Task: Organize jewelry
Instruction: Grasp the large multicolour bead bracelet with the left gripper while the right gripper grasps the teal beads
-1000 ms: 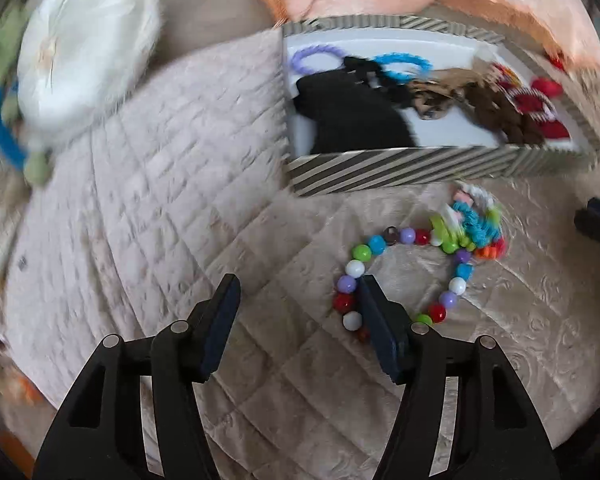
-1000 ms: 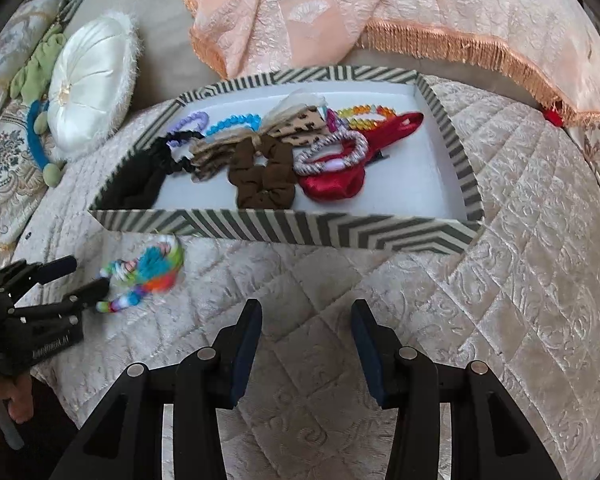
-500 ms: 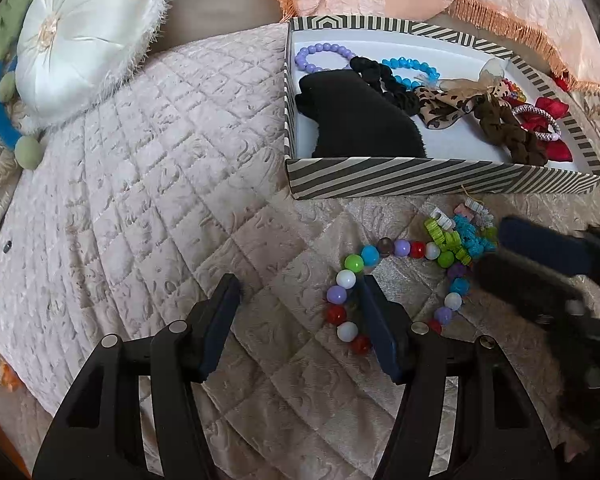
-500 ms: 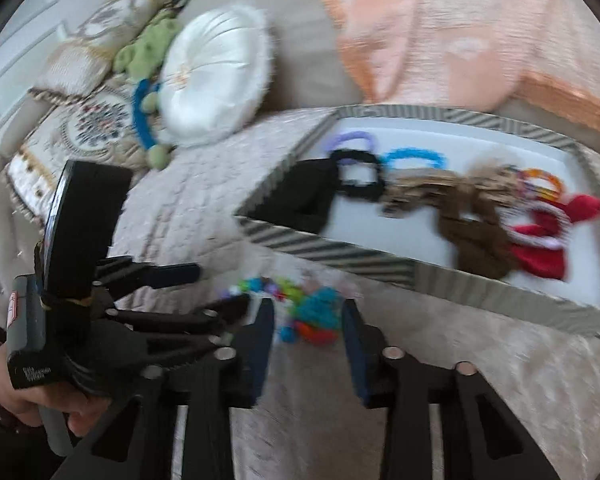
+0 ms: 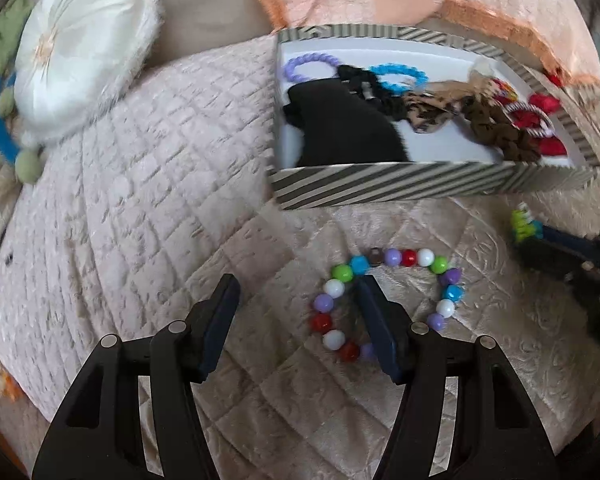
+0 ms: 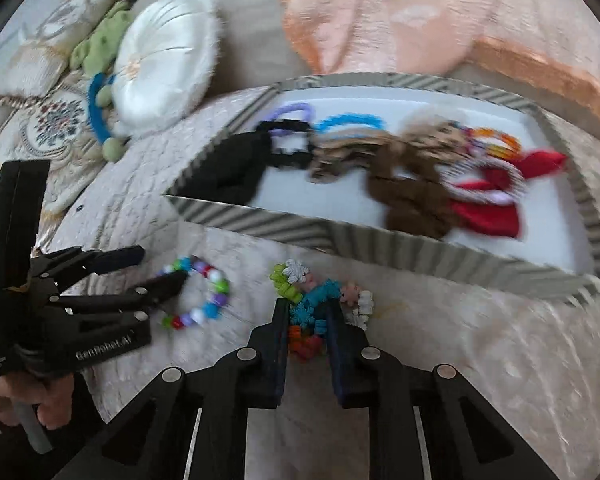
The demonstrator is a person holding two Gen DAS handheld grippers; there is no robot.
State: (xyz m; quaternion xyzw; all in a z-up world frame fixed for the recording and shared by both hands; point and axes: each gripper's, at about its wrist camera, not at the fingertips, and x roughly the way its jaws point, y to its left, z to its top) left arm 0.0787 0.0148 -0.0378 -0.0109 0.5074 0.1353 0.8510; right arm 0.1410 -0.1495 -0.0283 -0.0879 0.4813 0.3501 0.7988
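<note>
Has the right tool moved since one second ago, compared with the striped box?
Yes. The right tool went left along the striped box, from its middle to the snowflake bracelet, its jaws closing around it.

A bedroom in a home: a quilted beige bedspread (image 5: 148, 216) covers the bed, a round white satin cushion (image 6: 166, 62) and a patterned pillow (image 6: 56, 124) lie toward its far left corner, and a peach fringed blanket (image 6: 412, 16) is draped along its far edge.
</note>
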